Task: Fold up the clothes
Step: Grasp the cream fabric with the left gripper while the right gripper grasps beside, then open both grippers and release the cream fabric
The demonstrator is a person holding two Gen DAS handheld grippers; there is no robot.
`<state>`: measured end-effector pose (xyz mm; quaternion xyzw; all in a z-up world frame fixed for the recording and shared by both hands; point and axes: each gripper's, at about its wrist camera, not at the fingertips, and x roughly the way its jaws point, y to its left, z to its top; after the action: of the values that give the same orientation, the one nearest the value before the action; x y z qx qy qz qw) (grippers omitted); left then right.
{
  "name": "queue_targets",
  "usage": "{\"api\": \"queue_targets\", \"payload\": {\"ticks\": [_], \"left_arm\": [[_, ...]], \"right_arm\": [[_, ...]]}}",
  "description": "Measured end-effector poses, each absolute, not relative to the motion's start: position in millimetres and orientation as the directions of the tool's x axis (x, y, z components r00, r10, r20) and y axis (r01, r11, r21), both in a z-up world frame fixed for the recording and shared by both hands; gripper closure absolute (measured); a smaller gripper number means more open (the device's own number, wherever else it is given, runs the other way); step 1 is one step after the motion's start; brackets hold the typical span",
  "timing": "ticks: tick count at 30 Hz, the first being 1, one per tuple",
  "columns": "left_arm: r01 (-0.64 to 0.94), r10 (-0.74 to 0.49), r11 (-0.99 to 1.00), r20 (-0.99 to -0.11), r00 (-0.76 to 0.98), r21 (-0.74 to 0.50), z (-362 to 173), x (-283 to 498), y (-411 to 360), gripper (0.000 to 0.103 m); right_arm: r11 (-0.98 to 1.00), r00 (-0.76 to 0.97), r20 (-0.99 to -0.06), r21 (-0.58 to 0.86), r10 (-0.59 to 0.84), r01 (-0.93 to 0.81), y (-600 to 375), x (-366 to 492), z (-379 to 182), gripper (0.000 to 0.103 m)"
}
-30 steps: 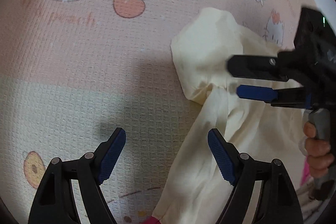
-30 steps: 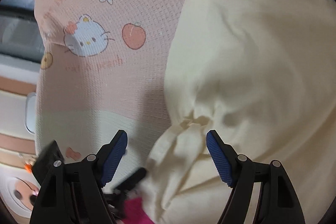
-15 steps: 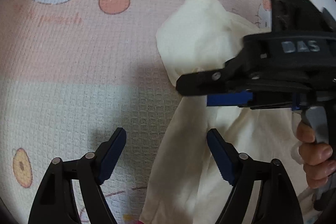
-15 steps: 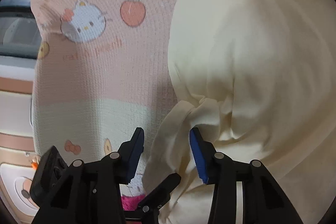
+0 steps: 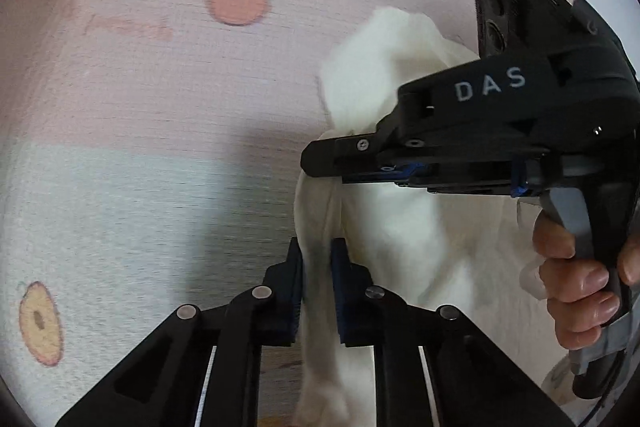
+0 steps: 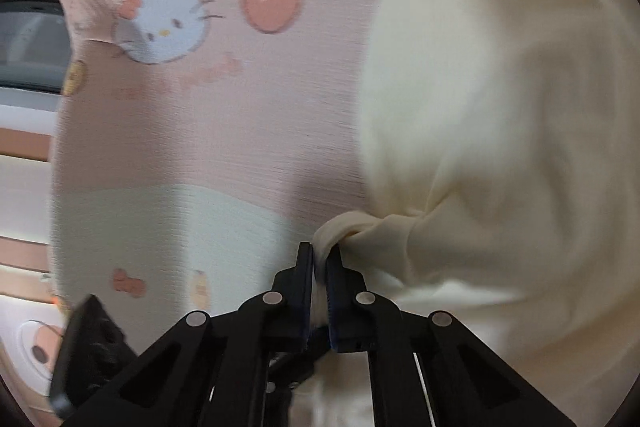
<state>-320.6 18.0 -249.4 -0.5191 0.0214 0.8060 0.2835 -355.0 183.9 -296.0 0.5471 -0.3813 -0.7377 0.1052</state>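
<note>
The cream garment [image 6: 500, 131] lies bunched on the pink cartoon-print blanket [image 5: 140, 99], filling the right side of my right wrist view and running down the middle of my left one. A gathered fold of it sits between the pads of my left gripper [image 5: 317, 279], whose jaws have just been closing and now pinch the cloth tight. My right gripper [image 6: 319, 279] has just been closing too; its jaws stand almost together with a twisted edge of the same garment caught between them. In the left wrist view I see that right gripper from the side, its black body marked DAS, reaching across above the cloth just ahead of my left fingertips, with the person's hand [image 5: 576, 287] wrapped round its grey handle. On the blanket a white cat face [image 6: 164, 23] and a peach [image 6: 272, 3] are printed left of the garment.
</note>
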Motion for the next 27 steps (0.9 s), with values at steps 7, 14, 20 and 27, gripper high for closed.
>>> {"api": "queue_targets", "payload": {"ticks": [7,14,20,27], "left_arm": [[-0.425,0.404,-0.867,-0.866,-0.295,-0.260,-255,-330,-1,0.092],[-0.413,0.393,-0.873,-0.874,-0.286,-0.258,-247,-336,5,0.091],[-0.387,0.358,-0.896,-0.868,-0.344,-0.217,-223,-353,12,0.021],[-0.426,0.431,-0.862,-0.841,-0.327,-0.276,-216,-361,28,0.021]], "right_arm": [[-0.765,-0.319,-0.775,0.616,-0.545,-0.187,144,-374,-290,0.098],[-0.821,-0.290,-0.808,0.560,-0.513,-0.108,143,-375,-287,0.096],[-0.851,-0.384,-0.806,0.518,-0.451,-0.086,183,-362,-232,0.052],[-0.922,-0.368,-0.886,0.357,-0.282,-0.152,221,-380,-206,0.052]]}}
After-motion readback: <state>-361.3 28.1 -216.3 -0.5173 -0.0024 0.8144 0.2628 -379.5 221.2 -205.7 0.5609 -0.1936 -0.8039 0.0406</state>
